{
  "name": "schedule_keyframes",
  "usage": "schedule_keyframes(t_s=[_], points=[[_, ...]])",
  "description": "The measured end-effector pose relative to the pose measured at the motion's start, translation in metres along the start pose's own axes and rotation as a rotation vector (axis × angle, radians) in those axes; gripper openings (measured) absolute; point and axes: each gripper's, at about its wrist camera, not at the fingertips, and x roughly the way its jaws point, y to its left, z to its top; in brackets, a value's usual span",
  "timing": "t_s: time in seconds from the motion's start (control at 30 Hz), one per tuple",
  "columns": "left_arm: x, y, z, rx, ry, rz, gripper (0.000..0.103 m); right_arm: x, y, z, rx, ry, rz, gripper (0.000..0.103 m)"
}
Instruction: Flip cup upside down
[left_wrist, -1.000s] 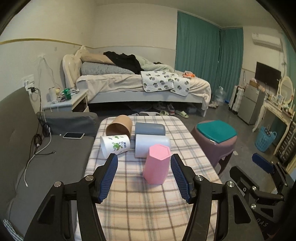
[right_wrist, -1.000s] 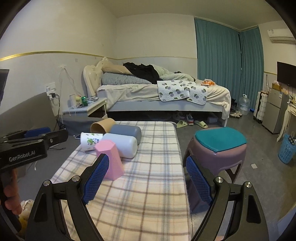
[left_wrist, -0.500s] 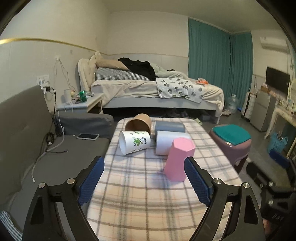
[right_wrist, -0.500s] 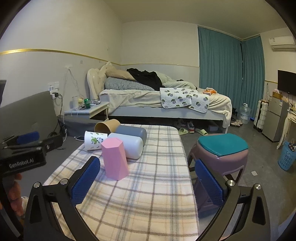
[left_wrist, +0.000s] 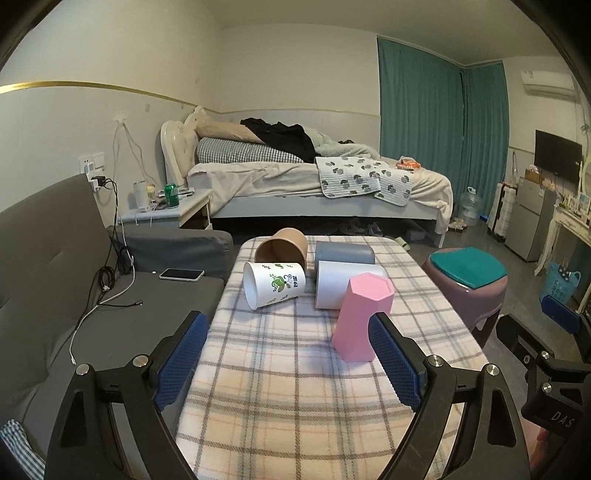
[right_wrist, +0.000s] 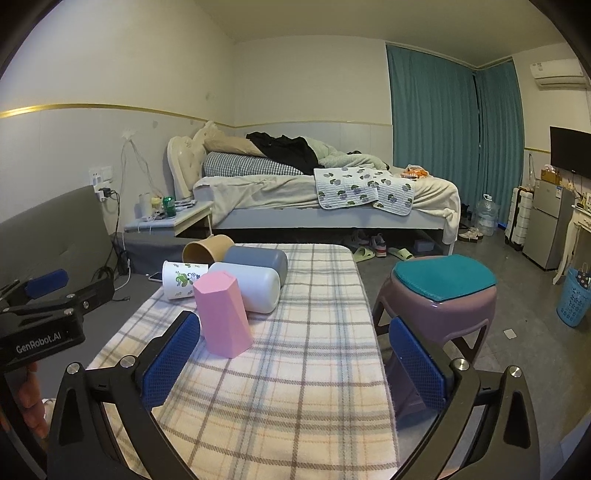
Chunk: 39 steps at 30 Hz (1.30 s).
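Both the left gripper (left_wrist: 288, 363) and right gripper (right_wrist: 293, 360) gape empty; the pink cup (left_wrist: 361, 318) stands ahead, so pick a lying cup and centre it between the jaws.

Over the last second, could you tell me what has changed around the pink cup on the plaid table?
The left claw, which framed the pink cup closely a second ago, has spread wider and drawn back; the cup now stands free by its right finger. The right claw has stayed open, shifting only slightly. The pink cup stands closed end up as before, and the four cups lying on their sides behind it have not moved.
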Motion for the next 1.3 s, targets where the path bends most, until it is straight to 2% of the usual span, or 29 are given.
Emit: schedule_keyframes(t_s=[1.3], points=[[-0.0002,-0.0046,-0.0018,0.024,-0.008,0.011,0.092,0.0009,-0.0056,-0.0013,0.023,0.009,-0.011,0.103]])
